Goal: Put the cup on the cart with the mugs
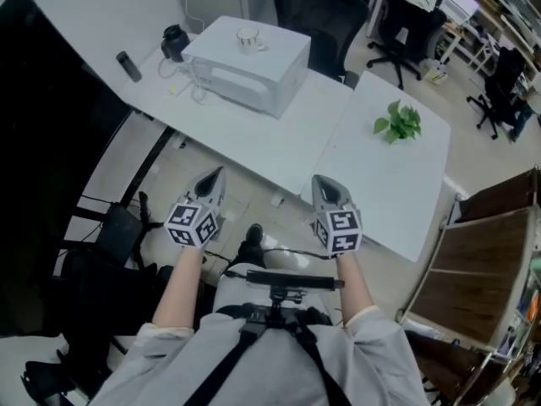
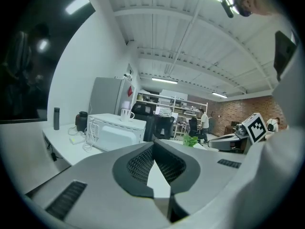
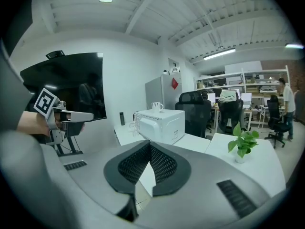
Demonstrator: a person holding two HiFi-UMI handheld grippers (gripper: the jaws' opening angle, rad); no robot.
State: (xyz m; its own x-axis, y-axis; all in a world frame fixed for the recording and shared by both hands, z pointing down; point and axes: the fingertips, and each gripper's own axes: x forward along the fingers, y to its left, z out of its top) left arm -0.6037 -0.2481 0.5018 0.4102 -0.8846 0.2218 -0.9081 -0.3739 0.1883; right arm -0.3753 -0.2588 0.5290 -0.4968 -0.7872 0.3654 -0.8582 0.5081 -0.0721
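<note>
From what I see, the task has barely begun. The cup (image 1: pixel 248 38) sits on top of the white microwave (image 1: pixel 245 66), in the upper middle of the head view, and nothing is touching it. Grasping it, carrying it and setting it down are all left to do. I cannot pick out the cart with any certainty. A brown shelved frame (image 1: pixel 486 265) at the right edge of the head view may be it, but I see no mugs there.

Both grippers are closed and empty. In the left gripper view the left gripper (image 2: pixel 153 148) has its pads meeting at the tips with nothing between them. The right gripper (image 3: pixel 149 149) looks the same in its own view.

In the head view the left gripper (image 1: pixel 216 178) and right gripper (image 1: pixel 326 186) sit side by side in the lower middle of the frame. They are short of the table (image 1: pixel 254 142), and the cup lies well beyond them, up the frame and slightly left of centre. In each gripper view the cup (image 2: pixel 126 114) (image 3: pixel 156 107) shows small, above the jaw tips and well apart from them.
</note>
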